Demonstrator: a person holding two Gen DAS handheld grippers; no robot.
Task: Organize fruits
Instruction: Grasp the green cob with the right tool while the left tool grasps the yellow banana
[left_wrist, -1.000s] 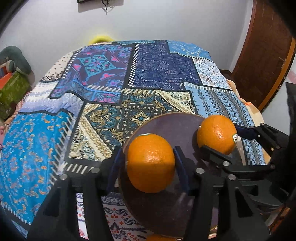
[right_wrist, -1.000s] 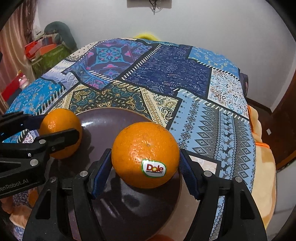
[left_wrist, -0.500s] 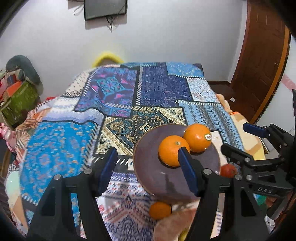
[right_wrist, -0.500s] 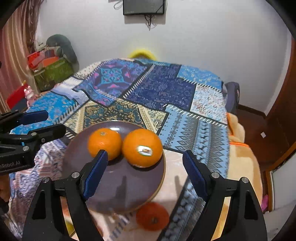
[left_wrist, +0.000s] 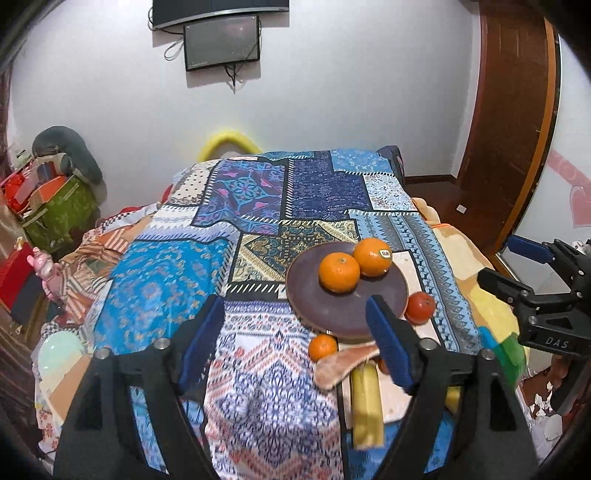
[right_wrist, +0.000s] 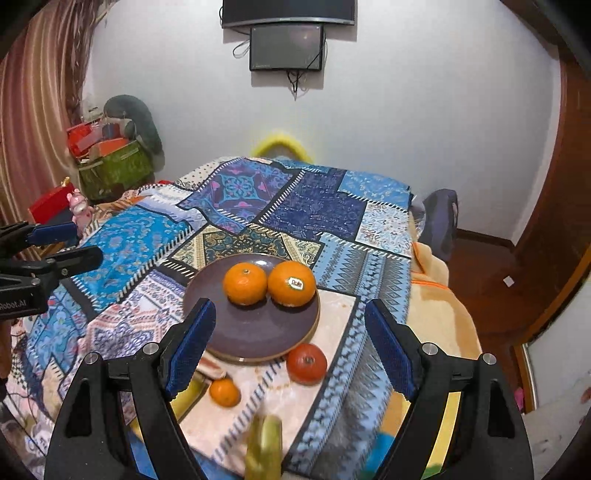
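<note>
The left gripper (left_wrist: 295, 345) stands with its blue-padded jaws wide apart, having just been opening, and nothing is between them; it hangs above the patterned bedspread (left_wrist: 173, 280), touching nothing. The right gripper (right_wrist: 291, 349) is likewise spread wide and empty after opening, held above the near edge of the bed. Each shows at the side of the other's view, also clear of the fruit. Ahead of both lies a round dark plate (right_wrist: 255, 339) on the bedspread, and on it two oranges sit side by side, touching: a plain orange (right_wrist: 244, 283) on the left and a stickered orange (right_wrist: 291, 283) on the right, its small label facing the cameras. Just off the plate's near rim lies a red tomato (right_wrist: 306, 363), and beside it a small orange (right_wrist: 224, 392), both on a pale patch of cloth. A yellow banana (left_wrist: 365, 402) lies closer still, blurred, partly under a pinkish flat piece I cannot identify.
</note>
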